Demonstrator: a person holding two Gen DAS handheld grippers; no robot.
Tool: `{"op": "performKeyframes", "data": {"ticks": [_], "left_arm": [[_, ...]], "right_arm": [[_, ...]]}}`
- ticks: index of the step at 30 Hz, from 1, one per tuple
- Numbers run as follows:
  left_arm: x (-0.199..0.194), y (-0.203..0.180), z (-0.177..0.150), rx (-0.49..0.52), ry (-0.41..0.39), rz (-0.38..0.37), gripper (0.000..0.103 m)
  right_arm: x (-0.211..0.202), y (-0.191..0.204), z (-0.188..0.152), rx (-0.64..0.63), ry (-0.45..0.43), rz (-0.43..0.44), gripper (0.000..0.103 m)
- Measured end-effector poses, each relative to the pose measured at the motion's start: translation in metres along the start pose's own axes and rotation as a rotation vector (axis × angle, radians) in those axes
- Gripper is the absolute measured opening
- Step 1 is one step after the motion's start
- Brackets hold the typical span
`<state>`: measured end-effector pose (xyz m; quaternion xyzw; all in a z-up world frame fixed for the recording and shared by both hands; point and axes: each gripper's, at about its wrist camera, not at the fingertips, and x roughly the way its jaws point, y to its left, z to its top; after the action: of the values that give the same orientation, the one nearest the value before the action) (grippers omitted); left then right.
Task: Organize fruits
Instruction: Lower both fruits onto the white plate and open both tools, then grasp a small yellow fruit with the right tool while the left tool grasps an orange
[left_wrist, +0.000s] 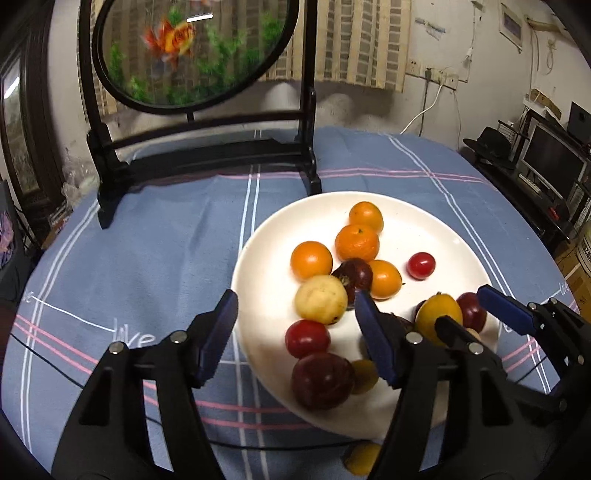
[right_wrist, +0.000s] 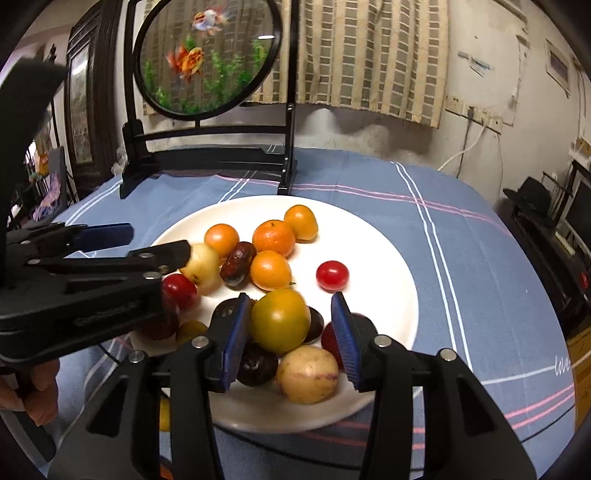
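Item: mixed small fruit on a white plate (right_wrist: 388, 266), set on the blue checked surface (left_wrist: 147, 258)

Contents, far half: oranges (right_wrist: 274, 237) in a loose cluster, one dark plum (right_wrist: 238, 263) wedged among them, one pale yellow fruit (left_wrist: 321, 299), one red tomato (right_wrist: 332, 275) lying apart with bare plate around it. Near half: a yellow-green tomato (right_wrist: 280, 319), dark plums, a pale speckled fruit (right_wrist: 307, 373), crowded and touching. One small yellow fruit (left_wrist: 364, 458) lies off the plate at its near rim

Handling, judged: all light, round, smooth-skinned, apt to roll; tomatoes and plums soft, bruise under a hard pinch; oranges firmer. Best taken across the widest part, pads on opposite sides

Left tongs (left_wrist: 295, 332): open, nothing between the pads, straddling the plate's left rim above a red tomato (left_wrist: 307, 338)

Right tongs (right_wrist: 291, 332): open, the yellow-green tomato between the pads, the left pad at its skin, the right pad apart from it; not gripped

Room: open cloth left and right of the plate; a black screen stand (right_wrist: 207, 162) blocks the far side. The two tongs sit close together over the near half; the near fruits touch, so lifting one may set its neighbours rolling toward the shallow rim
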<state>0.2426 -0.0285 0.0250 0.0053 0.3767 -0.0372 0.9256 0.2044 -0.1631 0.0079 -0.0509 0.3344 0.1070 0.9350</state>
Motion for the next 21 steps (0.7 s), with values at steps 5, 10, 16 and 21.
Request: {"op": "performKeyframes", "data": {"ticks": [5,10,16,21], "left_arm": [[-0.019,-0.001,-0.004,-0.004,-0.020,-0.008,0.072],[-0.035,-0.005,-0.011,0.013,-0.029,-0.013,0.073],[-0.052,-0.007,-0.025,0.015,-0.028,-0.021,0.075],[-0.065,-0.008,-0.037,0.017,-0.023,-0.030,0.078]], "right_arm": [[-0.019,-0.008,-0.003,0.038,-0.010,0.021,0.045],[-0.037,-0.010,-0.010,0.054,-0.017,0.024,0.045],[-0.057,-0.011,-0.024,0.069,-0.017,0.029,0.045],[-0.071,-0.012,-0.036,0.088,-0.021,0.033,0.053]]}}
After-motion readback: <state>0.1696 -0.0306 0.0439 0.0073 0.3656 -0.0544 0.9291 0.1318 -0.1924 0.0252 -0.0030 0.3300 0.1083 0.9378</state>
